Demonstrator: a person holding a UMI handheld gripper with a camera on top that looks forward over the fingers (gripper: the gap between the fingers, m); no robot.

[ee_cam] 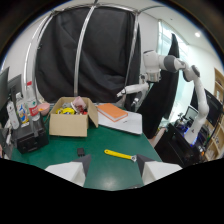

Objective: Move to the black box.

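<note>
A small black box (80, 151) lies on the green table (115, 142), just ahead of my left fingertip and a little inside it. My gripper (114, 169) hovers low over the table's near part. Its two pale fingers (75, 170) stand wide apart with nothing between them. A larger black case (32, 137) sits further off, beyond the left finger at the table's side.
An open cardboard box (70, 120) full of small items stands beyond the black box. A yellow-handled tool (120, 154) lies ahead of the right finger. An orange book (112, 112) rests on a white sheet. Bottles (31, 102) stand behind the black case; a white robot arm (165, 62) stands beyond the table.
</note>
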